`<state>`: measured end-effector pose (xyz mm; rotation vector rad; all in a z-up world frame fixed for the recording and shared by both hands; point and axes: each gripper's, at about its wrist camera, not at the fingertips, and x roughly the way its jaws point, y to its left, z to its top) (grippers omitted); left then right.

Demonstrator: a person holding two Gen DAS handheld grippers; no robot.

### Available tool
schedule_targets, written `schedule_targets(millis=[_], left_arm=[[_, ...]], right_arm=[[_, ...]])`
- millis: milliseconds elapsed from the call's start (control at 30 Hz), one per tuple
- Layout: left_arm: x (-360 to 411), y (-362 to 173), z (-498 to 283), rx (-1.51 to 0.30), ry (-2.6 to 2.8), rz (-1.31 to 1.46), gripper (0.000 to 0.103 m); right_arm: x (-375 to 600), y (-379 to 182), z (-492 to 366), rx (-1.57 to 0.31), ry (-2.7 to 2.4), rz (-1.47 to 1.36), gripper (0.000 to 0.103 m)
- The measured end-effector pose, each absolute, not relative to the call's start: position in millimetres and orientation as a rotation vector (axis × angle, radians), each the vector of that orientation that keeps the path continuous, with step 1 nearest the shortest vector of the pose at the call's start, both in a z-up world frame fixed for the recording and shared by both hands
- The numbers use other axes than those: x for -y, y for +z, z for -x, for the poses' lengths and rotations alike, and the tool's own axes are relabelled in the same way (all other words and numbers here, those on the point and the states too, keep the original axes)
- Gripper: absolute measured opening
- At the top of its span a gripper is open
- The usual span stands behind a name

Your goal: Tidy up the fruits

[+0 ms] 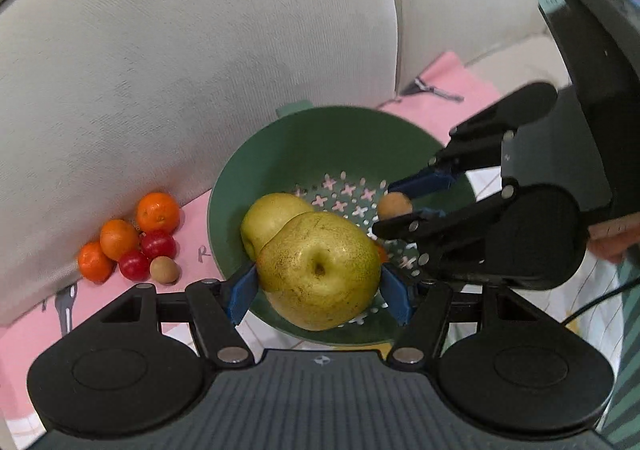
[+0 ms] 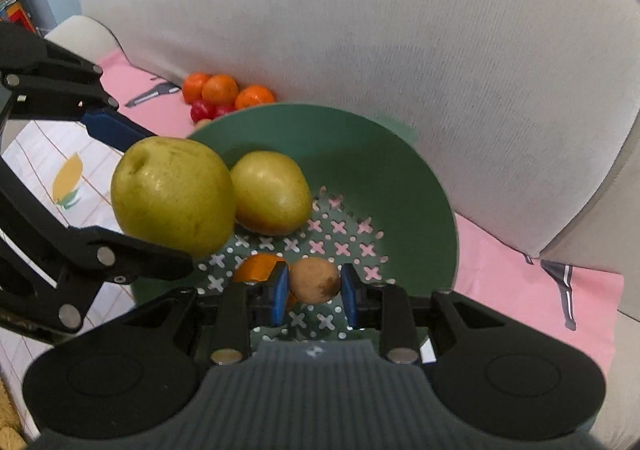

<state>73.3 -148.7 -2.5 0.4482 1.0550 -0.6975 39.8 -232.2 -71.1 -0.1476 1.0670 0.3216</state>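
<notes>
While both grippers hung over the green colander (image 2: 400, 169), the left gripper (image 1: 318, 290) clamped a large pear (image 1: 318, 270) and the right gripper (image 2: 314, 292) pinched a small brown fruit (image 2: 314, 280). Both seemed mid-delivery; next, each would need lowering and releasing clear of the pear already inside (image 2: 270, 191).

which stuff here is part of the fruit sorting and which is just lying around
Part of the job:
- left gripper shut on a large pear
- right gripper shut on a small brown fruit
- green colander with a second pear and an orange fruit inside
- loose pile of oranges and red fruits by the cushion

Just lying about:
- grey cushion
- pink cloth
</notes>
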Motion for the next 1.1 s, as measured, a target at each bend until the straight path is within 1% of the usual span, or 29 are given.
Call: schedule_targets(millis=[267, 700, 1100], left_arm=[[168, -11, -80, -1.135, -0.693, -0.572, 0.076], [178, -34, -96, -1.266, -0.675, -0.614, 0.076], [180, -37, -100, -1.291, -0.658, -0.621, 0.076]], right_arm=[[230, -86, -47, -1.112, 0.314, 0.196, 0.025], [229, -95, -48, -1.139, 0.326, 0.247, 0.025], [230, -97, -46, -1.167, 0.374, 0.305, 0.025]])
